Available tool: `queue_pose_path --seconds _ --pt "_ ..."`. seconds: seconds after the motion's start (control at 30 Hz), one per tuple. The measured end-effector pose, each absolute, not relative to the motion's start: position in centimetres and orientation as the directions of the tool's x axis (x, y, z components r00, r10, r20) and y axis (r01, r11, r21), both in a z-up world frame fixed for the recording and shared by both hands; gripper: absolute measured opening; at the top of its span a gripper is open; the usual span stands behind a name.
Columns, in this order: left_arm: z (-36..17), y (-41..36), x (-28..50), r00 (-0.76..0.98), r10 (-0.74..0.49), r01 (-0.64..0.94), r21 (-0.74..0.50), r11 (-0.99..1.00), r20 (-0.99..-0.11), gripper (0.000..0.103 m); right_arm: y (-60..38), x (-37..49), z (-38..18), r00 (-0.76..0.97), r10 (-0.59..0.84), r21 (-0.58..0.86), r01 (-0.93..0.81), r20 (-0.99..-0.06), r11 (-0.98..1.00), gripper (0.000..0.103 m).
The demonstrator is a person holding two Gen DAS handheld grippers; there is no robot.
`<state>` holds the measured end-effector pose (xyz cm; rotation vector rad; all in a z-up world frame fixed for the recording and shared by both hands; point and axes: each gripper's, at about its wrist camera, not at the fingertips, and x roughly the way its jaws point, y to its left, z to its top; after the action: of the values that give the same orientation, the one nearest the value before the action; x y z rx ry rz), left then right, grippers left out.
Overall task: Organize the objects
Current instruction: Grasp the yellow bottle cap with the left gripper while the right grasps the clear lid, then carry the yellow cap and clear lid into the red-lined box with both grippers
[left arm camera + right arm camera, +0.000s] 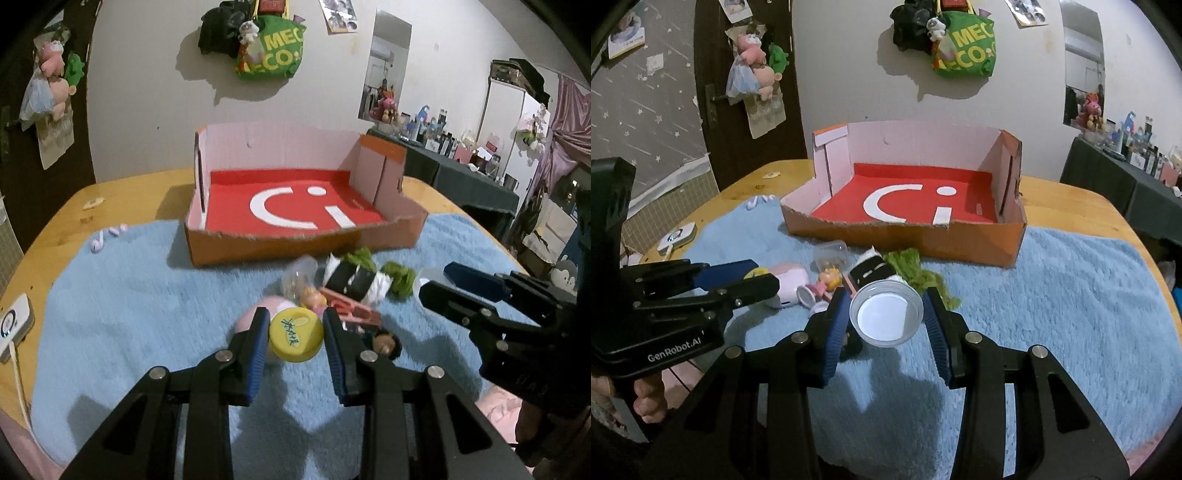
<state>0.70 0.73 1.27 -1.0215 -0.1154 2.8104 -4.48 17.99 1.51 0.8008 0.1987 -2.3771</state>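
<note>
On the blue mat, left wrist view:
Left gripper (295, 334): clenched on a yellow cap (296, 335), both blue pads against its rim, held clear of the blue mat (147, 295).
Pile: a pink case (264, 308), a clear capsule (299, 278), a black-and-white roll (354, 282) and green leafy pieces (400, 278) lie close together just beyond the cap.
Box: the orange box (295, 247) with a red floor sits farther off, empty, its torn front wall low.
Risk: the cap is round and pinched only at its edge, so I judge a tilt of the hand could let it roll out and drop among the pile.

Over the same mat, right wrist view:
Right gripper (886, 319): grasping a clear plastic lid (884, 317) by its rim, above the mat.
Neighbour: the left gripper stands to the left, near the pink case.
Risk: the lid looks thin and flexible; squeezing harder could pop it free. Both hands heading for the box at once could bump each other.
Open room: the mat to the right is bare, and the box floor is free. The front wall is the lowest way in; the taller side and back walls are the edges to keep clear of.
</note>
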Motion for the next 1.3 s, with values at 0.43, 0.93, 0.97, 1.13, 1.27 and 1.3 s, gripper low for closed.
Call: queue_pose_path --seconds 0.43,0.93,0.97,1.13,1.27,1.3 --pt "2.4 0.6 -2.0 -0.773 0.151 -0.108 -0.107 -0.988 -0.616 0.031 17.3 -6.5 2.9 -0.625 -0.530 0.082 0.600 -0.573 -0.796 0.039" --pt "3.7 0.2 -5.4 -0.786 0.120 -0.089 -0.081 -0.993 -0.606 0.031 16.8 -9.9 4.6 -0.631 -0.532 0.104 0.586 -0.564 -0.804 0.039" --pt "3.9 0.2 -5.7 -0.787 0.118 -0.089 -0.079 -0.993 -0.605 0.031 16.7 -10.1 4.6 -0.630 -0.533 0.106 0.585 -0.565 -0.804 0.039" --pt "4.3 0.2 -6.6 -0.789 0.112 -0.087 -0.070 -0.994 -0.604 0.031 16.4 -11.1 4.6 -0.624 -0.534 0.120 0.579 -0.570 -0.806 0.039" --pt "4.8 0.1 -7.7 -0.792 0.107 -0.085 -0.065 -0.994 -0.601 0.031 16.4 -12.2 4.7 -0.622 -0.534 0.134 0.571 -0.573 -0.810 0.039" --pt "4.9 0.0 -7.9 -0.792 0.109 -0.086 -0.068 -0.994 -0.600 0.031 16.3 -12.5 4.7 -0.620 -0.533 0.137 0.569 -0.575 -0.810 0.039"
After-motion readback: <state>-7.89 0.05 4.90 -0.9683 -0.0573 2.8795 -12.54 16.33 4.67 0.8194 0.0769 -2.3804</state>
